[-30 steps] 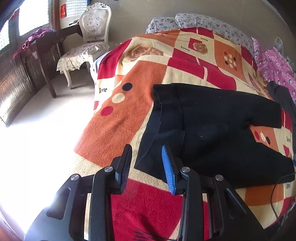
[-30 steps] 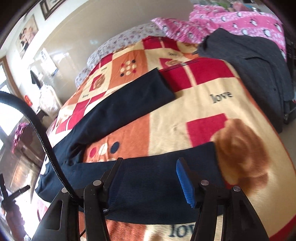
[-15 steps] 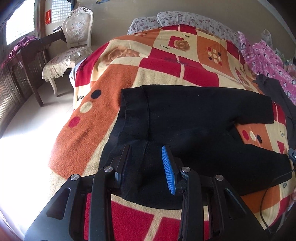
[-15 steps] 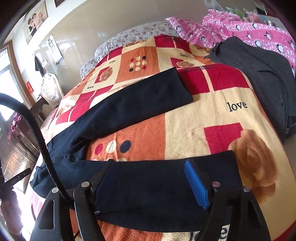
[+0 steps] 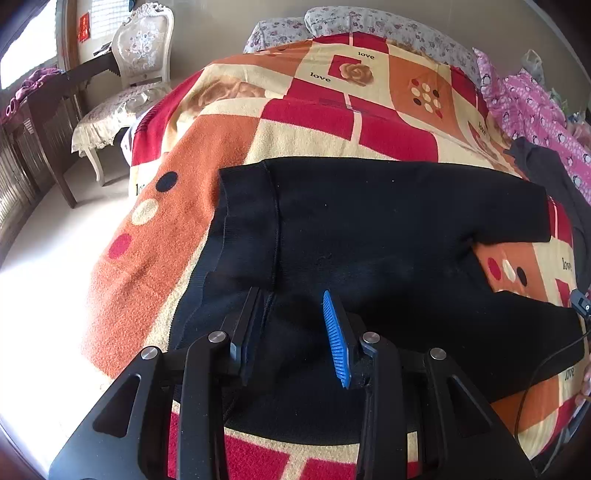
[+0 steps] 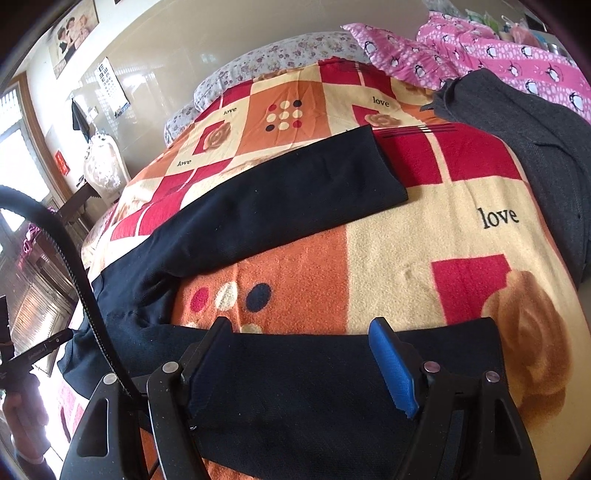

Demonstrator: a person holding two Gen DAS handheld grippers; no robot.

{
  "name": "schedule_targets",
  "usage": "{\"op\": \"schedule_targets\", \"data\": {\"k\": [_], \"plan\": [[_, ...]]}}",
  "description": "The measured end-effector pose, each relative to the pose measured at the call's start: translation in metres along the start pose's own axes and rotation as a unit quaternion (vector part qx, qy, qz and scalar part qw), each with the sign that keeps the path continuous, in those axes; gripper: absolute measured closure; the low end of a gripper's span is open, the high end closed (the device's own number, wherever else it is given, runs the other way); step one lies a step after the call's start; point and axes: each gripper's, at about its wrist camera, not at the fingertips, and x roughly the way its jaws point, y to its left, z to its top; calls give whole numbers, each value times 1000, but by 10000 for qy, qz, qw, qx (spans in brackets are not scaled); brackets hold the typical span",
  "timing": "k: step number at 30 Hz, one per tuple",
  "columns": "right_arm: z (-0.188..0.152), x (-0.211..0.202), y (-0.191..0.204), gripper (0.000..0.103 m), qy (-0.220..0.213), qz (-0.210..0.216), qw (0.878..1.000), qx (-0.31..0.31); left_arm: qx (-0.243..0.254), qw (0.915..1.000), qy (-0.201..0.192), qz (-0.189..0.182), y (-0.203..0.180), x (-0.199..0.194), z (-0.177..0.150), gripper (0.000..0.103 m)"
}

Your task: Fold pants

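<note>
The pants (image 5: 369,236) lie spread flat on the bed, black and matte, a fine ribbed knit with a broad stitched waistband at the left end and two legs splayed apart in a V toward the right. Under them is a fuzzy fleece blanket (image 5: 229,155), a patchwork of red, orange and cream squares with roses, dots and the word "love".

The left gripper (image 5: 295,328) sits low over the waist end, its black finger and ridged blue pad (image 5: 336,343) parted a moderate way, dark cloth showing between them; nothing is pinched that I can see.

The right gripper (image 6: 299,358) is down over the near leg's cuff end, fingers spread wide, the smooth black fabric lying between them without being clamped. The far leg (image 6: 280,195) stretches away, its hem square-cut and slightly thick.

A grey woven garment (image 6: 535,155) lies crumpled along the bed's right side, touching a pink penguin-print quilt (image 6: 498,55). Floral pillows (image 5: 369,22) sit at the head. A carved white chair (image 5: 144,55) with a lace seat cover stands beside the bed.
</note>
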Motion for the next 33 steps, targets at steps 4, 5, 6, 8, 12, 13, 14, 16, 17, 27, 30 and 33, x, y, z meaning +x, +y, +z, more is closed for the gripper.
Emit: {"op": "schedule_targets", "data": {"k": [4,5,6,8,12,13,14,16,17,27,30,33], "plan": [[5,5,2,29,28,-1,10000,-72,-47,9999,78,-63,3,7,3,71],[7,6,2,29,18,-8,10000,-93,-65,9999,106,-110,4,9,5,71],[9,7,1,29,13,-21,9999,-101,-73,9997,131,-207,7,11,7,71],[14,11,-2,29,79,-52,9999,-81,-82,9993,165,-340,13,15,14,71],[22,16,-9,29,136,-78,9999,-53,-223,9987,221,-401,34,25,34,65],[24,17,-9,29,140,-79,9998,-71,-234,9986,241,-415,40,30,42,65],[27,19,-10,29,147,-79,9998,-93,-220,9986,267,-411,44,34,48,65],[34,24,-11,29,154,-13,9998,-159,-184,9982,356,-448,54,47,66,65],[38,25,-10,29,146,7,9997,-181,-167,9979,386,-485,57,52,73,65],[93,43,-38,29,73,330,9989,-338,827,9887,634,-1082,53,110,144,65],[114,44,-53,29,2,419,9985,-356,1080,9836,742,-1242,46,124,149,65],[134,47,-68,29,-67,248,9986,-455,1493,9803,744,-1056,33,132,145,65]]}}
